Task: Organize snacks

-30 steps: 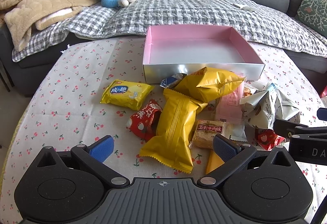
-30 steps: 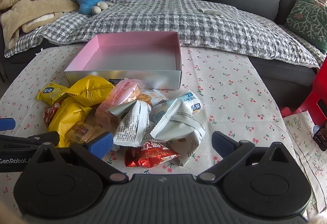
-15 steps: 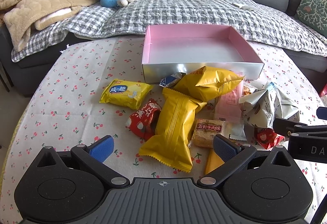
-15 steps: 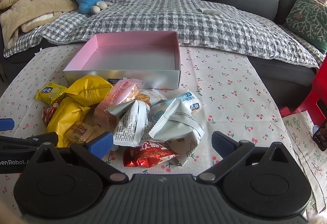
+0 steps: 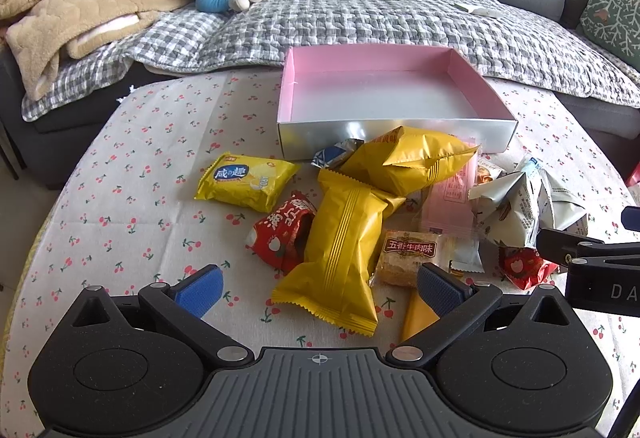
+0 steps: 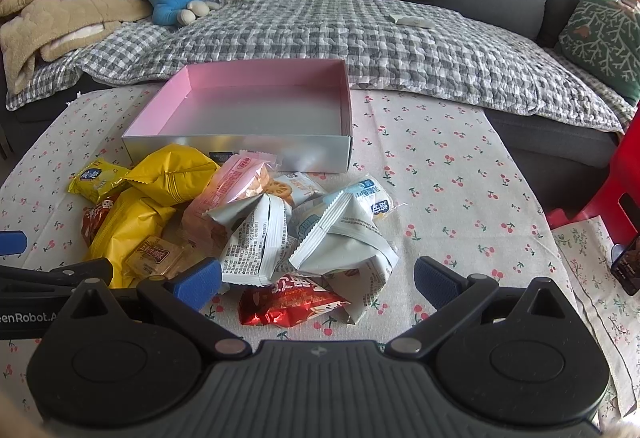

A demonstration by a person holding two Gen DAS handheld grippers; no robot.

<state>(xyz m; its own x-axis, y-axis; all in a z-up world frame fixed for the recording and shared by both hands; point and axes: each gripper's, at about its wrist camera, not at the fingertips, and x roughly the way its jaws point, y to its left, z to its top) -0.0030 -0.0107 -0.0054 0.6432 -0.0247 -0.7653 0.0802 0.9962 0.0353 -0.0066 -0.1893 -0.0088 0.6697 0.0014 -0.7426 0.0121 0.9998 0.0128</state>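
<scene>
Cherry-print tablecloth (image 5: 132, 206), left hand-held gripper (image 5: 318, 288) wide open over snack pile (image 5: 360, 206), right hand-held gripper (image 6: 318, 278) likewise, holding nothing

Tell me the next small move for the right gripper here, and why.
Probably ease the right gripper forward and down onto the red snack packet. Its jaws stand open with nothing between them, the packet lies loose at the near edge of the pile, and the pink box behind holds nothing yet.

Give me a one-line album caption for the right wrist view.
Open right hand-held gripper hovers over a red snack packet, snack pile beside an empty pink box.
</scene>
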